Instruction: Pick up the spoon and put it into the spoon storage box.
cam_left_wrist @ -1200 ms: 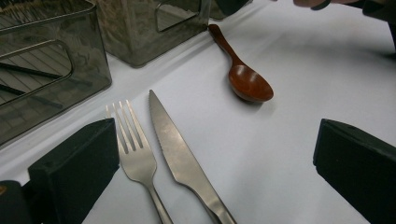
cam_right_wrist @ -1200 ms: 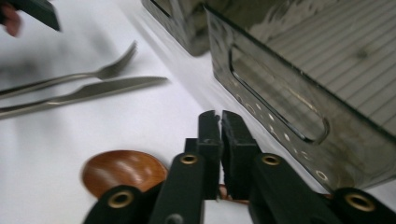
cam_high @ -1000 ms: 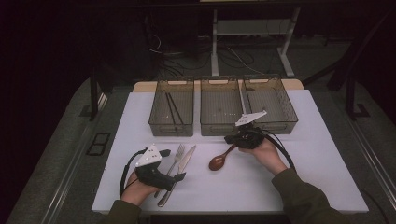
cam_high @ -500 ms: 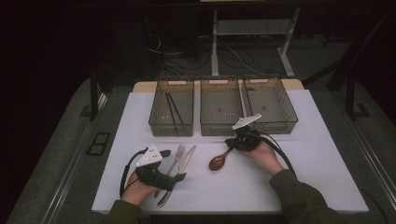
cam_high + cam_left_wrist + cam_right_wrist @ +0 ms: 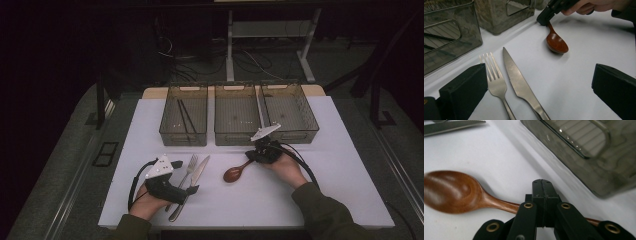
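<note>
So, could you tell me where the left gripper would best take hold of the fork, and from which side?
Probably the fork's slim handle, not the tines. It lies flat on the white table, close beside the knife, so come from above with the left gripper, its open jaws across the handle, one pad in the narrow gap between the two.

- The high view looks down and forward from above the near edge of the white table (image 5: 325,200), far enough to see all three bins (image 5: 235,120).
- The left gripper view sits low, close to the table, looking across it at the fork (image 5: 495,80), knife (image 5: 520,85) and wooden spoon (image 5: 556,43).
- The right gripper view looks very close at that spoon (image 5: 454,192).
- All three views share the spoon.
</note>
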A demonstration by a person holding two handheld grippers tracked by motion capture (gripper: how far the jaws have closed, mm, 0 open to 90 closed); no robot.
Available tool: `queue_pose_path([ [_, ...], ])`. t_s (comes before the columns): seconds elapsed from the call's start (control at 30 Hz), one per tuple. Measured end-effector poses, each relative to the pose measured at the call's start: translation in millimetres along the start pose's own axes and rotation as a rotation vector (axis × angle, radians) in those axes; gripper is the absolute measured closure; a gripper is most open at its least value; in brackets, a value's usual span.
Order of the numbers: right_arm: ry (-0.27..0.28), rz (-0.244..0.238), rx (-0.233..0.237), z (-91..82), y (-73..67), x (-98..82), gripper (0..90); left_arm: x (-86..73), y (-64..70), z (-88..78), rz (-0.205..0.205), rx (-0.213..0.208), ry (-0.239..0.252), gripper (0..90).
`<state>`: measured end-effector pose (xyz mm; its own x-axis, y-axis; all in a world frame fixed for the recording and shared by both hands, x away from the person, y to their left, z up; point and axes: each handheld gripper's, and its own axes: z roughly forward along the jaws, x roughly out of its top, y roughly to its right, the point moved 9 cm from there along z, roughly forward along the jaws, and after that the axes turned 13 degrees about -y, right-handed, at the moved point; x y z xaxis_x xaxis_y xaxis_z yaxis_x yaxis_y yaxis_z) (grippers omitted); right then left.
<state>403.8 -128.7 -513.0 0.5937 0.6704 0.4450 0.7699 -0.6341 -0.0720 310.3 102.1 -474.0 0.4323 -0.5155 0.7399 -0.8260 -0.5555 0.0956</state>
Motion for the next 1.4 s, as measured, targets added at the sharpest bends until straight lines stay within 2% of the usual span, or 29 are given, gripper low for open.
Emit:
queue_pose_path([
  [0.27, -0.015, 0.016, 0.019, -7.9, 0.9, -13.1, 89.0, -0.4, -1.0, -1.3, -0.002, 0.004, -0.002, 0.0],
  [0.8, -0.029, 0.002, 0.053, -27.3, -6.0, -38.2, 89.0, -0.4, -1.1, -1.7, -0.004, 0.004, -0.002, 0.0],
  [0.9, 0.003, 0.018, 0.072, -31.6, -4.2, -36.3, 88.8, -0.6, -1.2, -2.0, -0.002, 0.002, 0.000, 0.0],
  [1.0, 0.043, 0.041, 0.105, -39.5, -4.7, -34.5, 80.3, -1.5, -2.2, -2.7, -0.003, 0.002, -0.005, 0.0],
  [1.23, 0.107, 0.009, 0.161, -50.0, -16.2, -38.0, 52.4, -2.1, -4.8, -4.8, -0.004, 0.006, -0.001, 0.0],
  [1.4, 0.149, -0.006, 0.182, -48.1, -24.7, -30.4, 44.4, -1.9, -4.1, -3.3, 0.000, 0.004, -0.001, 0.0],
])
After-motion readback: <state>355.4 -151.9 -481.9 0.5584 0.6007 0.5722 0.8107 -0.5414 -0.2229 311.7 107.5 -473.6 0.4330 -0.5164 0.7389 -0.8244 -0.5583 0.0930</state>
